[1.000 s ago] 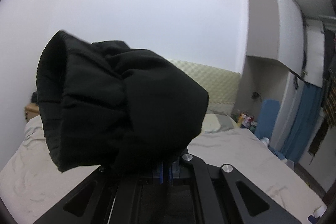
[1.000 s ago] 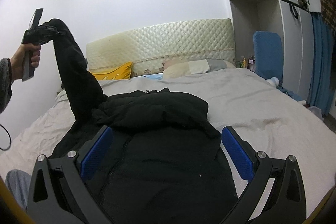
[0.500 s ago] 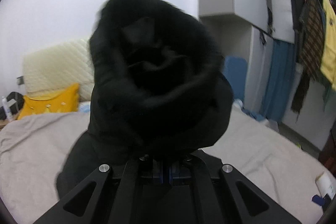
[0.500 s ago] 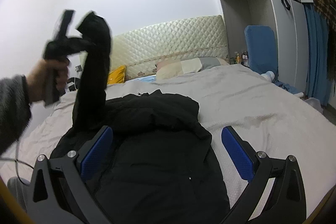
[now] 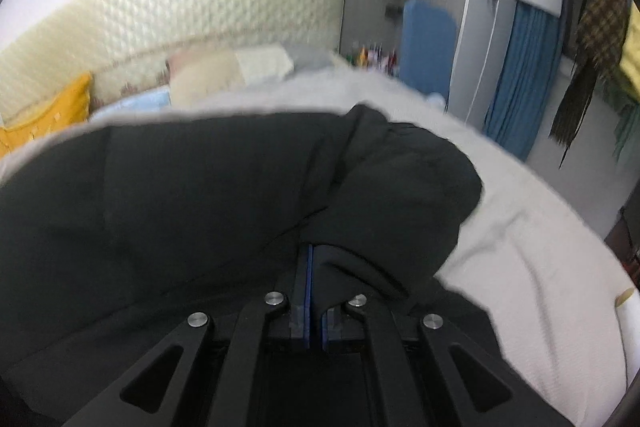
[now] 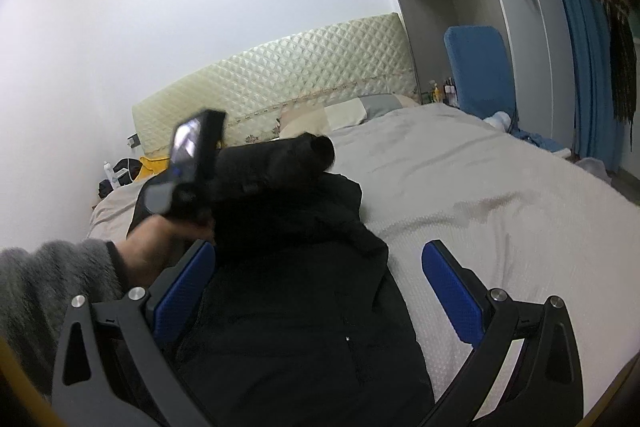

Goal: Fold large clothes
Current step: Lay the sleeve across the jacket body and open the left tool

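**Left gripper clamps sleeve of black coat over bed**

Left gripper point(image 5: 311, 259), its blue pads pressed together, pinches a fold of the black coat's sleeve point(image 5: 400, 195), holding the cuff end out above the coat point(image 6: 288, 307) that lies spread on the grey-sheeted bed point(image 6: 500, 195). Seen from the right wrist, the person's left hand point(image 6: 160, 235), in a grey knit cuff, grips the device, with the sleeve point(image 6: 280, 159) pointing towards the quilted headboard point(image 6: 280, 83). To the right, the right gripper point(image 6: 320, 287) hangs over the coat's front with its blue-padded fingers point(image 6: 452, 291) wide apart, holding nothing. A yellow pillow point(image 5: 48, 115) sits by the headboard; blue curtains point(image 5: 520, 87) hang at far right.
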`<state>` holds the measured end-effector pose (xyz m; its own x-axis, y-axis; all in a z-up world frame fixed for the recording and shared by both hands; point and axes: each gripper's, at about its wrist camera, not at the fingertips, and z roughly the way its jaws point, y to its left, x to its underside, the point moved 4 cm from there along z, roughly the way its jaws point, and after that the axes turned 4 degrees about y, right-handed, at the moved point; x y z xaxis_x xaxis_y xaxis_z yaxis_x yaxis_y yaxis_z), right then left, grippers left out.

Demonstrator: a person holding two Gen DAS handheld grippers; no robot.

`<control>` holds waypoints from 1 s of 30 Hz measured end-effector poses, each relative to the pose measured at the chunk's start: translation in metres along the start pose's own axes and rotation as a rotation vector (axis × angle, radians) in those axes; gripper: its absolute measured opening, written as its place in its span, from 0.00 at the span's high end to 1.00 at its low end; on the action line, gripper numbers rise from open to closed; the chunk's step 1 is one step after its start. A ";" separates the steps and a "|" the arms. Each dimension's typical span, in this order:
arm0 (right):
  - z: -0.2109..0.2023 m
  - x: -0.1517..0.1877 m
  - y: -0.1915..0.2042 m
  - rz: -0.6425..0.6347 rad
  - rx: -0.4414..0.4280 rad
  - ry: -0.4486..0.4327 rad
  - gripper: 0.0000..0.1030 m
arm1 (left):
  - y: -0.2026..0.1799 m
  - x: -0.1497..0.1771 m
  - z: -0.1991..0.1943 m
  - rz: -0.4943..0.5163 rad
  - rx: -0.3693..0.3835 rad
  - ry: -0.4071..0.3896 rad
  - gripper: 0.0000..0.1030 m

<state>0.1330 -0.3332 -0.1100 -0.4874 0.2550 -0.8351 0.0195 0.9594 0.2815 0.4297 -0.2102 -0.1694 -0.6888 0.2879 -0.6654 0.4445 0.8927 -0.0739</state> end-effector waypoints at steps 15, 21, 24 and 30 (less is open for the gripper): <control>0.024 0.007 0.000 -0.008 0.030 0.045 0.00 | 0.007 0.017 -0.024 0.002 -0.003 0.025 0.87; 0.018 0.007 0.001 -0.029 0.054 0.017 0.00 | 0.003 0.031 -0.065 -0.016 0.021 -0.028 0.13; 0.017 0.008 0.004 -0.039 0.051 0.018 0.00 | 0.004 0.038 -0.092 -0.004 0.031 -0.069 0.13; 0.030 -0.008 0.017 -0.021 -0.032 0.030 0.00 | 0.044 0.040 -0.153 -0.045 -0.020 -0.147 0.13</control>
<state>0.1635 -0.3156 -0.1123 -0.5138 0.2307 -0.8263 -0.0184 0.9600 0.2795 0.3338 -0.1059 -0.0857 -0.6162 0.1945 -0.7632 0.4019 0.9110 -0.0923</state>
